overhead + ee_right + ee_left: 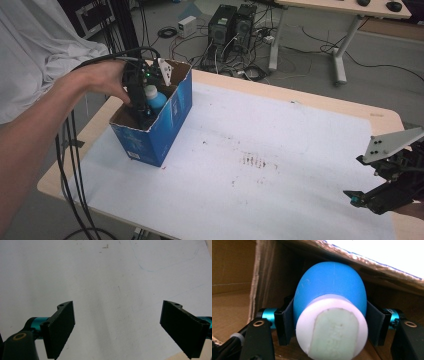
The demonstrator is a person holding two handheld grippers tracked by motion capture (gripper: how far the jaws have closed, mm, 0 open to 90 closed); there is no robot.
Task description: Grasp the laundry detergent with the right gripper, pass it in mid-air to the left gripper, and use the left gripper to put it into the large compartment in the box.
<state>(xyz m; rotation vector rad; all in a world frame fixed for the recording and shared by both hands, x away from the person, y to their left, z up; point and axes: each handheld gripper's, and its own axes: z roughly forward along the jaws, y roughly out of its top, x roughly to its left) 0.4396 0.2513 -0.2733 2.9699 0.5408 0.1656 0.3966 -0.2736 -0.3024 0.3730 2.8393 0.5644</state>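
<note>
Inside the blue box (165, 125) at far left, the left gripper (329, 315) bracketed the blue bottle (329, 287), pads loosened for release; the right gripper (117, 327) idled open at near right.

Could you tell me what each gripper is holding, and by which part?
The left gripper has a blue bottle between its pads at the body below the white cap, inside the blue box; a firm grip cannot be told. The right gripper holds nothing.
</note>
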